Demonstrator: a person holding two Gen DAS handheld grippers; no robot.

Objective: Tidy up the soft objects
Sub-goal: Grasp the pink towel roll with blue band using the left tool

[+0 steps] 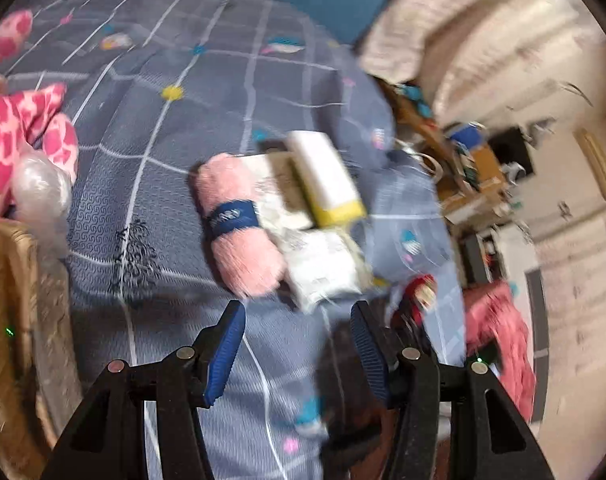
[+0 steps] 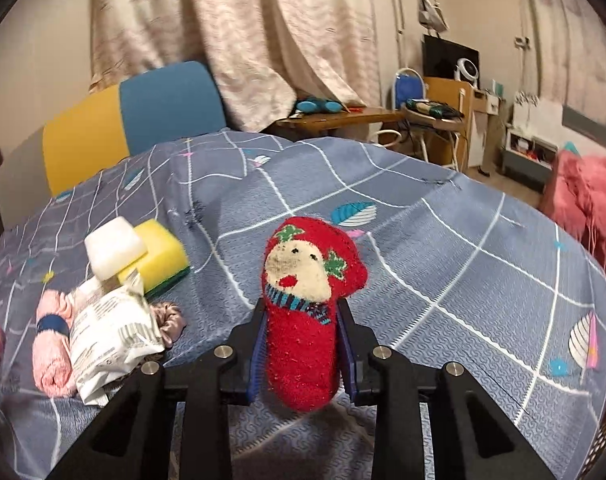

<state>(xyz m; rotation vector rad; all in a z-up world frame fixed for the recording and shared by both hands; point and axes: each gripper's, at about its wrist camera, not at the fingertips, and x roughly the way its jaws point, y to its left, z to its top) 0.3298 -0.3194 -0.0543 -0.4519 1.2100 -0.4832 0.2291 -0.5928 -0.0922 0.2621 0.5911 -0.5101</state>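
A red sock (image 2: 307, 316) with a snowman face was pinched between the fingers of the right gripper (image 2: 305, 344), which pressed its sides above the grey bedspread (image 2: 443, 248). The left gripper (image 1: 299, 352) was held with its fingers spread and empty. Just beyond it lay a rolled pink towel (image 1: 239, 228), flanked by a white packet (image 1: 323, 264) and a yellow sponge (image 1: 331, 184). A wicker basket (image 1: 11, 320) was seen left of the towel.

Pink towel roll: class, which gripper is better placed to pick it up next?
Left. The left gripper is open, empty, just short of the towel roll; the right gripper already clamps the red sock.
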